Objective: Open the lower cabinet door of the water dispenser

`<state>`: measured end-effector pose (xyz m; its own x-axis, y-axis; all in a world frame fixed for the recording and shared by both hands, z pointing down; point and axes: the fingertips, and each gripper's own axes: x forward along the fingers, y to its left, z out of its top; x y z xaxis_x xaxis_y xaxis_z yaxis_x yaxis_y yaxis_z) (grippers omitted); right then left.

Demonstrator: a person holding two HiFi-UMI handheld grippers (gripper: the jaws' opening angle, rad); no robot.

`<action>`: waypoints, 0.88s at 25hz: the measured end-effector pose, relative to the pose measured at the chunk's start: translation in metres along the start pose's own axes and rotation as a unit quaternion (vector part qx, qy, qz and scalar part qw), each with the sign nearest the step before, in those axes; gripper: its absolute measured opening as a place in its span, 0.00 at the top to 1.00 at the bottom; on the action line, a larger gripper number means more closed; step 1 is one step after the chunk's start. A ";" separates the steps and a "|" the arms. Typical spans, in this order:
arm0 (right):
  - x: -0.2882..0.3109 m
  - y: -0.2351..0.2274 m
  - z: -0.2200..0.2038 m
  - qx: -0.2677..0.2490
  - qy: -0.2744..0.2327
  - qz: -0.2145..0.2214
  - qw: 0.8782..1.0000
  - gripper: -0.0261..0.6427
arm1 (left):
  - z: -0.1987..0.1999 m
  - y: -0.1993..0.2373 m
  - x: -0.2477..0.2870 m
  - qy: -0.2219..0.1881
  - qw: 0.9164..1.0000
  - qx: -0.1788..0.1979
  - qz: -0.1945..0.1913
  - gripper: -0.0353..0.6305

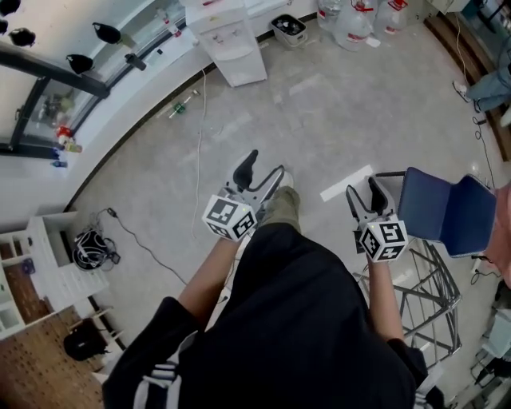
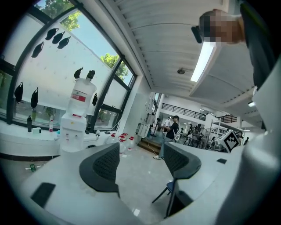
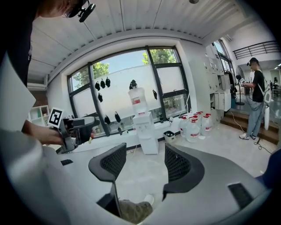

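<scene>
The white water dispenser (image 1: 229, 40) stands against the far wall under the windows, its lower cabinet door shut as far as I can see. It also shows with a bottle on top as the dispenser (image 2: 75, 127) at the left, and straight ahead as the dispenser (image 3: 145, 129). My left gripper (image 1: 262, 170) is held open over the floor, well short of it, nothing between the jaws. My right gripper (image 1: 364, 192) is open too and empty, beside a blue chair. The open left gripper (image 2: 141, 160) and the open right gripper (image 3: 141, 162) frame bare floor.
A blue chair (image 1: 449, 209) and a metal rack (image 1: 423, 295) stand at my right. Several water bottles (image 1: 351, 20) and a small bin (image 1: 289, 28) sit right of the dispenser. A cable (image 1: 198, 152) and a green bottle (image 1: 180, 106) lie on the floor. A person (image 3: 255, 99) stands far right.
</scene>
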<state>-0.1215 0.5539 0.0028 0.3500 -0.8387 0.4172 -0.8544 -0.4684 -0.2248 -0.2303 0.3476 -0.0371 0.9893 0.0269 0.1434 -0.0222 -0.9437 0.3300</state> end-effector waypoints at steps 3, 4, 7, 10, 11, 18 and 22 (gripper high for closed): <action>0.040 -0.009 0.031 0.003 0.004 -0.001 1.000 0.60 | 0.018 0.032 0.028 0.007 1.000 -0.007 0.000 0.51; 0.054 -0.012 0.040 0.001 0.006 -0.001 1.000 0.60 | 0.023 0.043 0.038 0.007 1.000 -0.009 0.000 0.51; 0.099 -0.022 0.064 -0.004 0.014 -0.003 1.000 0.60 | 0.035 0.078 0.065 0.008 1.000 -0.019 0.003 0.51; 0.144 -0.031 0.084 -0.012 0.023 -0.004 1.000 0.60 | 0.044 0.112 0.088 -0.002 1.000 -0.019 0.010 0.51; 0.156 -0.033 0.091 -0.015 0.026 -0.001 1.000 0.60 | 0.048 0.122 0.094 -0.010 1.000 -0.018 0.014 0.51; 0.226 -0.002 0.120 -0.053 0.051 0.054 0.996 0.60 | 0.074 0.182 0.119 -0.030 0.999 -0.022 0.035 0.51; 0.266 0.007 0.138 -0.049 0.045 0.064 0.996 0.60 | 0.087 0.212 0.121 -0.043 0.998 -0.014 0.053 0.51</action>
<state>0.0190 0.2893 -0.0096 0.2039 -0.8589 0.4698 -0.9248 -0.3264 -0.1954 -0.1024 0.1220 -0.0310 0.9898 -0.1028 0.0982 -0.1307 -0.9299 0.3437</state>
